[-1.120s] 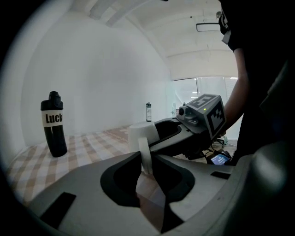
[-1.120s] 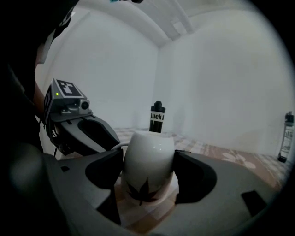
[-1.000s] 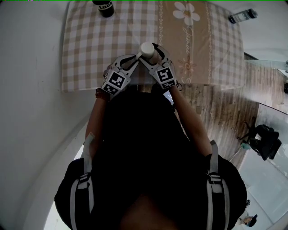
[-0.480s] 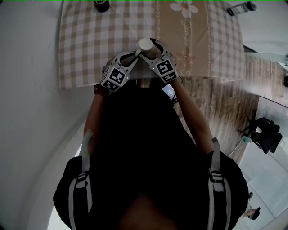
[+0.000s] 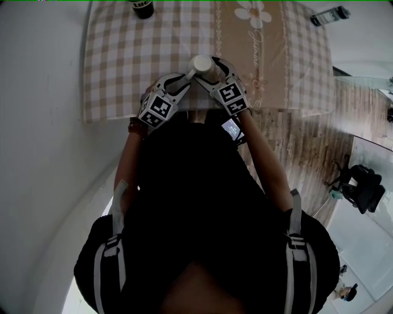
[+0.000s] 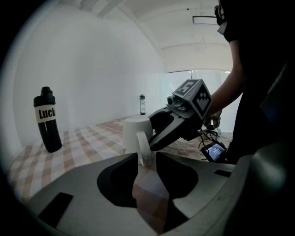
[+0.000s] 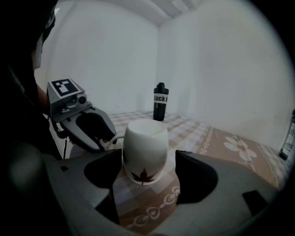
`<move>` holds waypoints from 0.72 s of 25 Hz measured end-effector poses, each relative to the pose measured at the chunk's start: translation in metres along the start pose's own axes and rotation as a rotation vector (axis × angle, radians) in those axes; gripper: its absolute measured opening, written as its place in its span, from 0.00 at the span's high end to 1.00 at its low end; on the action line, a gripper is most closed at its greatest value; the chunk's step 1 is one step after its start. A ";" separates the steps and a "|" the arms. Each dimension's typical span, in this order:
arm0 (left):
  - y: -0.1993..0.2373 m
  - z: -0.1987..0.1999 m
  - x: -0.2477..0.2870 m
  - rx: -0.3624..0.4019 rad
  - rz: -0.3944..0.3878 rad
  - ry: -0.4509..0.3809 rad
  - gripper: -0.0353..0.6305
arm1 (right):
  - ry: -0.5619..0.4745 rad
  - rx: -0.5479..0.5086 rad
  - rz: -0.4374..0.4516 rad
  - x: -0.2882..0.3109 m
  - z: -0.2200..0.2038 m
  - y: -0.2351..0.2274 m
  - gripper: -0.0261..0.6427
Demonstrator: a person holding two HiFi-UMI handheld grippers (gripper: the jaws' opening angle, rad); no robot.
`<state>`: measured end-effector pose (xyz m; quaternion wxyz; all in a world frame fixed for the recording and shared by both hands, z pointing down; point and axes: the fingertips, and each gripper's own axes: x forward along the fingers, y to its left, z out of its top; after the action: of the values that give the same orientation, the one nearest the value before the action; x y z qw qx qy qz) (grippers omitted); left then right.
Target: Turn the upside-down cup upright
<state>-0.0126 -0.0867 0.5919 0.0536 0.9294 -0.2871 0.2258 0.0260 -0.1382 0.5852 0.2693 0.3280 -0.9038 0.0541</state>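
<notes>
Since the white cup (image 7: 145,147) is sitting rim-down near the middle of the table's (image 5: 123,61) front edge, right where the checked cloth meets the flowered strip, the flip itself hasn't begun.

The right gripper (image 7: 149,161) has its jaws spread wide either side of the cup body, and they've just opened a touch more. One jaw looks to be brushing the wall and the other has a clear gap, so nothing is squeezed. The left gripper (image 6: 146,158) comes in from the opposite side, jaws narrow, with the cup's handle (image 6: 143,145) poking between the tips. Those jaws have just been easing apart, so it reads as loose, not pinching.

Best bet for this step is probably to close the right jaws square on the middle of the body, not up on the rounded base, since glazed ceramic likely slips. Lifting clear of the cloth before rolling would keep the rim from dragging it. The front edge is close, so it would be safer to set the cup down further in.

Count:
- One cup with one handle.
- Two grippers.
- Two bottles: a black "Luck" bottle (image 6: 47,120) at the far edge left of middle, and a smaller bottle (image 5: 331,15) by the far right corner.
- One little lit screen (image 6: 213,150) near the person's right wrist.
</notes>
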 end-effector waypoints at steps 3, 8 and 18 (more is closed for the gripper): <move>0.002 0.001 -0.012 -0.018 0.004 -0.011 0.74 | -0.009 0.008 0.016 -0.011 -0.003 -0.001 0.40; 0.027 0.035 -0.037 -0.093 0.084 -0.149 0.74 | -0.101 0.100 -0.043 -0.037 0.008 -0.017 0.43; 0.084 0.112 -0.068 -0.176 0.331 -0.360 0.89 | -0.320 0.081 -0.160 -0.080 0.092 -0.037 0.46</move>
<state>-0.0658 -0.1470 0.4586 0.0445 0.8868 -0.4586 0.0365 0.0584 -0.1470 0.4627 0.1122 0.4138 -0.9033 0.0161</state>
